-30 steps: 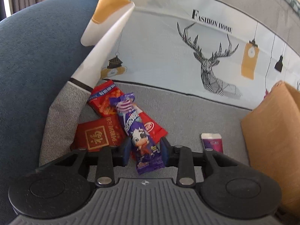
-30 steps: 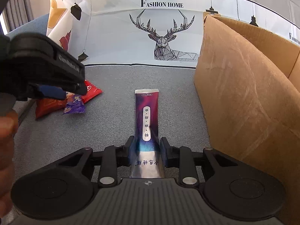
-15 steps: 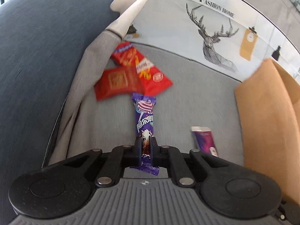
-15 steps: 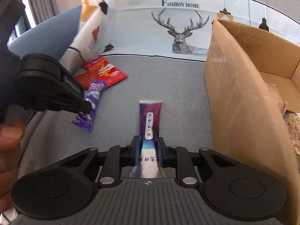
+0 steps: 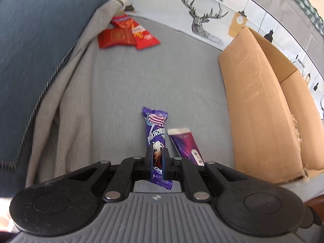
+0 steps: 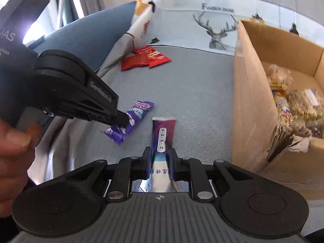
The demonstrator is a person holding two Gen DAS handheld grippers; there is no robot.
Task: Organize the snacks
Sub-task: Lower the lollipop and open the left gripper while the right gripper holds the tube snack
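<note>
My left gripper [image 5: 157, 154] is shut on a purple candy bar with a cow on it [image 5: 156, 129] and holds it above the grey sofa seat; it also shows in the right wrist view [image 6: 129, 122]. My right gripper [image 6: 160, 155] is shut on a dark purple-and-silver snack pouch [image 6: 163, 134], which shows in the left wrist view [image 5: 185, 142] just right of the candy bar. A cardboard box [image 6: 251, 101] stands to the right with several wrapped snacks [image 6: 293, 103] inside.
Two red snack packets [image 5: 125, 35] lie at the back left of the seat [image 5: 162, 77], against a grey cover and blue armrest [image 5: 40, 30]. A deer-print cushion [image 5: 202, 14] stands behind. The box's near corner is torn [image 6: 289, 139].
Both grippers have lifted and pulled back with their snacks. The left shut on the candy bar and carried it away from the red packets. The box's inside has come into the right view.
</note>
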